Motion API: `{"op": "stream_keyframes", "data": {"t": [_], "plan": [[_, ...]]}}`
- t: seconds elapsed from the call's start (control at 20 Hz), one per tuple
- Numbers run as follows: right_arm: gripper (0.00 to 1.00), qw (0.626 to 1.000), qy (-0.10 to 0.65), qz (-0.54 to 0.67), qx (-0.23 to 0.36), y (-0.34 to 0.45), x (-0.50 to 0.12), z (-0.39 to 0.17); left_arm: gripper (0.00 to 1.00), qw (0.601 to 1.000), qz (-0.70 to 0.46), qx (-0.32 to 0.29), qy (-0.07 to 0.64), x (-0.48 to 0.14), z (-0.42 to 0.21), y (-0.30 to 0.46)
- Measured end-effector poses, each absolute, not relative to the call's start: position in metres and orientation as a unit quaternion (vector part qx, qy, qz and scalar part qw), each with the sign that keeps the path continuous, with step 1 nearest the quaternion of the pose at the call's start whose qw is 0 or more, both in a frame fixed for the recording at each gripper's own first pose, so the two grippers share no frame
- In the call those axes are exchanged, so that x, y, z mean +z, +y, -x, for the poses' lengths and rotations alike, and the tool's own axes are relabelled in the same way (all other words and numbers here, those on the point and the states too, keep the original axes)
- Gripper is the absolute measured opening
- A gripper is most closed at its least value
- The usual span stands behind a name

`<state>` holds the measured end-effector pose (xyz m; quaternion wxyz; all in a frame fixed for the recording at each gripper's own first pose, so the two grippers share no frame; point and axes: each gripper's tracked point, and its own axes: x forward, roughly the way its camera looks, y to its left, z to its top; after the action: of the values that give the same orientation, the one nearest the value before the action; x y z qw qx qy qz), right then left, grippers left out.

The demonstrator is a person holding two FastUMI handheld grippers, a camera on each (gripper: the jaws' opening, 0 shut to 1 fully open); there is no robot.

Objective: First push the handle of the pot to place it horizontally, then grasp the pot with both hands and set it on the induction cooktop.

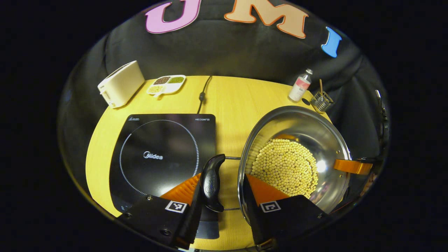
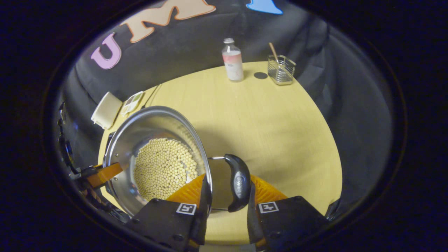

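One steel pot [image 1: 297,154], open-topped, holds a single layer of small pale round beans [image 1: 285,168] pooled across its bottom. It sits on the yellow surface [image 1: 231,98] just right of the induction cooktop [image 1: 162,157], not on the cooktop's glass.

Pot handles: two, black, on wire brackets, one on each side. The left handle [image 1: 211,182] hangs over the cooktop's right edge; the right handle [image 2: 238,182] shows in the right gripper view.

Left gripper [image 1: 222,189]: its fingers straddle the left handle and the pot's rim, one outside the handle, one inside the wall over the beans. Whether they press cannot be told.

Right gripper [image 2: 225,190]: its fingers likewise straddle the rim and the right handle, one inside the pot, one outside the handle. Firm contact cannot be told. Its finger also shows at the pot's right rim in the left gripper view.

Other containers:
- One divided white tray [image 1: 166,84], far left, four compartments holding dark, green and pale grains.
- One small bottle [image 2: 232,61], far right, pale contents, pink label band.
- One wire basket [image 2: 281,70], beside the bottle, holding one wooden stick.

Other items:
- One white toaster [image 1: 120,84], far left corner.
- One black cord [image 1: 203,94], running from the cooktop's far edge.
- One dark round disc [image 2: 260,75], between bottle and basket.
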<state>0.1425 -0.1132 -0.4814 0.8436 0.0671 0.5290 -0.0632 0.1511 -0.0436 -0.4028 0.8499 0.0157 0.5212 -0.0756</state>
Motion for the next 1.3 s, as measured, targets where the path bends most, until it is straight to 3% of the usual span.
{"op": "stream_keyframes", "data": {"t": [0.35,0.4,0.45,0.5,0.55,0.65,0.7,0.75,0.8,1.25,1.3], "plan": [[0.42,0.842,0.532,-0.091,-0.028,-0.114,-0.49,-0.149,0.61,0.858,-0.036,-0.046,0.511,-0.377,-0.151,0.011],[0.49,0.843,0.529,-0.089,-0.028,-0.114,-0.491,-0.151,0.61,0.859,-0.038,-0.048,0.508,-0.375,-0.155,0.019],[0.41,0.845,0.528,-0.085,-0.028,-0.112,-0.492,-0.15,0.61,0.86,-0.037,-0.05,0.506,-0.374,-0.158,0.028],[0.41,0.845,0.527,-0.085,-0.03,-0.111,-0.493,-0.148,0.63,0.86,-0.033,-0.048,0.508,-0.375,-0.16,0.04],[0.49,0.845,0.527,-0.087,-0.035,-0.111,-0.492,-0.148,0.61,0.859,-0.029,-0.047,0.51,-0.376,-0.161,0.051],[0.49,0.844,0.529,-0.083,-0.044,-0.113,-0.486,-0.145,0.61,0.856,-0.031,-0.054,0.513,-0.379,-0.168,0.076],[0.42,0.843,0.529,-0.081,-0.047,-0.114,-0.484,-0.143,0.61,0.856,-0.032,-0.061,0.512,-0.381,-0.171,0.089],[0.42,0.843,0.53,-0.08,-0.051,-0.114,-0.486,-0.144,0.61,0.856,-0.033,-0.067,0.511,-0.384,-0.176,0.101],[0.49,0.842,0.529,-0.082,-0.058,-0.115,-0.487,-0.144,0.63,0.855,-0.036,-0.072,0.513,-0.387,-0.18,0.113],[0.49,0.834,0.538,-0.084,-0.093,-0.114,-0.478,-0.136,0.61,0.852,-0.054,-0.099,0.511,-0.408,-0.218,0.185],[0.42,0.831,0.541,-0.086,-0.094,-0.114,-0.477,-0.134,0.62,0.852,-0.063,-0.103,0.509,-0.41,-0.223,0.189]]}}
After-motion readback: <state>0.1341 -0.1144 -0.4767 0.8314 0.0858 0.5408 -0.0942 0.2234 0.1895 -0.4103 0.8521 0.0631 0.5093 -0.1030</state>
